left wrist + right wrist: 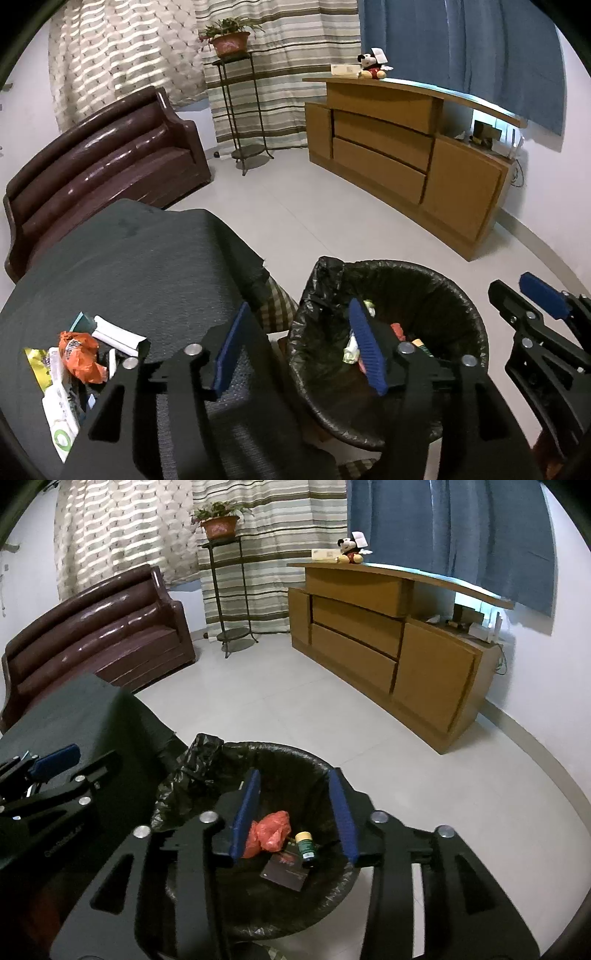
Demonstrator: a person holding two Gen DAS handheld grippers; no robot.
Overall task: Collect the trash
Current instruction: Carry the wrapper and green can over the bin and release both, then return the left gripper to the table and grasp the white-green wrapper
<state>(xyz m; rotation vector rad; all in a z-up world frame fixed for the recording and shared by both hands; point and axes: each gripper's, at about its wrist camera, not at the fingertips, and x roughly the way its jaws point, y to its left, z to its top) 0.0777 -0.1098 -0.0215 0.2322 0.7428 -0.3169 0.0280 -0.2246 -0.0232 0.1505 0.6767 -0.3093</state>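
A bin with a black liner (443,295) (207,771) stands on the floor beside a table under a dark cloth (140,258). In the bin lie a red wrapper (271,834), a small green jar (306,849) and a dark card (286,873). A pile of trash lies on the table's left: an orange wrapper (79,354), white packets (118,338) and a yellow wrapper (37,365). My left gripper (299,350) is open and empty between the table's edge and the bin. My right gripper (295,812) is open and empty above the bin.
A brown sofa (99,162) stands behind the table. A wooden cabinet (406,158) with a plush toy (373,64) runs along the right wall. A metal plant stand (240,110) stands by the curtains. Pale tiled floor (295,214) lies between them.
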